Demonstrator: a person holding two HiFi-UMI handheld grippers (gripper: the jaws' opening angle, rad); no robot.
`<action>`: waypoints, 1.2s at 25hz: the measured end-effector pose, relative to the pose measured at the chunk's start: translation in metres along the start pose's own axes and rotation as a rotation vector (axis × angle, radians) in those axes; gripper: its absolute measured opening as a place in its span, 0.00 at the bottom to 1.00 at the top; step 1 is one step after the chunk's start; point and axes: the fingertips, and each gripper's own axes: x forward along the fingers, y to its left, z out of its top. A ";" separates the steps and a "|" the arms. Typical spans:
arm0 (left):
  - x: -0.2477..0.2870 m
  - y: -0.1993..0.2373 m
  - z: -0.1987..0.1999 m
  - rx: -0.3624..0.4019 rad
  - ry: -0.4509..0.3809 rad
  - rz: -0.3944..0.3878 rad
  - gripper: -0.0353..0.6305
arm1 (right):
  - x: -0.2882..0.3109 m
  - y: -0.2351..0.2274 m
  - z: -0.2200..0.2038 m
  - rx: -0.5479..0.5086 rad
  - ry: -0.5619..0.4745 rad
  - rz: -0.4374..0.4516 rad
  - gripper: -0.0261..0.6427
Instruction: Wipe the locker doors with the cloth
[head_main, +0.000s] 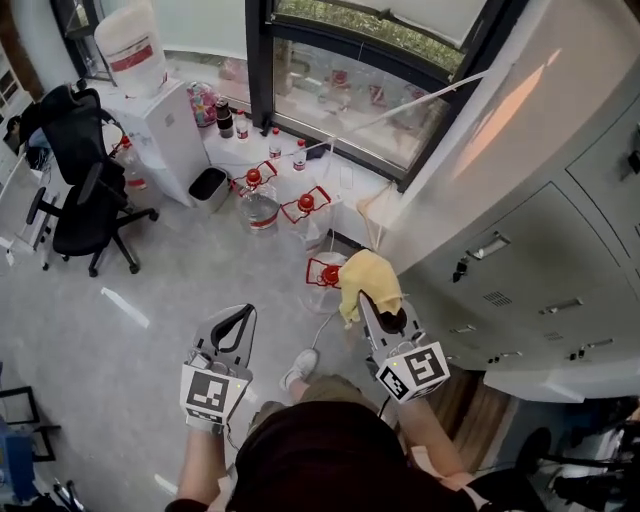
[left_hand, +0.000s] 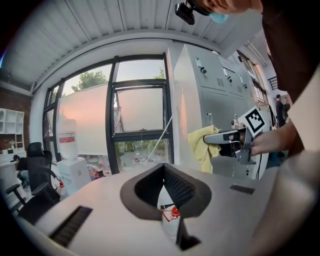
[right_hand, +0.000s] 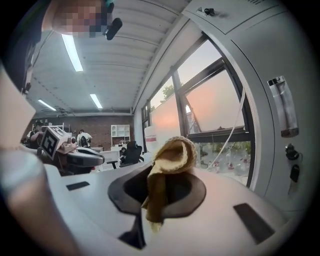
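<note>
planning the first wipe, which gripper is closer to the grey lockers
Right. The right gripper, clamped on the yellow cloth, is close beside the lockers; the left gripper, shut on nothing, is farther off over the floor.

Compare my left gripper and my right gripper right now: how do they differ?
The right gripper is shut on the yellow cloth; the left gripper is shut with nothing between its jaws. The right gripper is close beside the grey lockers; the left gripper hangs over the floor, farther from them. Both have their jaws together and point forward.
</note>
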 end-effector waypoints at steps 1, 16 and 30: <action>0.017 0.003 0.004 0.011 0.002 -0.015 0.06 | 0.007 -0.011 0.002 0.003 -0.006 -0.008 0.11; 0.193 0.003 0.049 0.075 -0.047 -0.303 0.06 | 0.054 -0.115 0.020 0.040 -0.047 -0.193 0.11; 0.288 -0.060 0.072 0.232 -0.108 -0.824 0.06 | 0.013 -0.152 0.034 0.061 -0.095 -0.652 0.11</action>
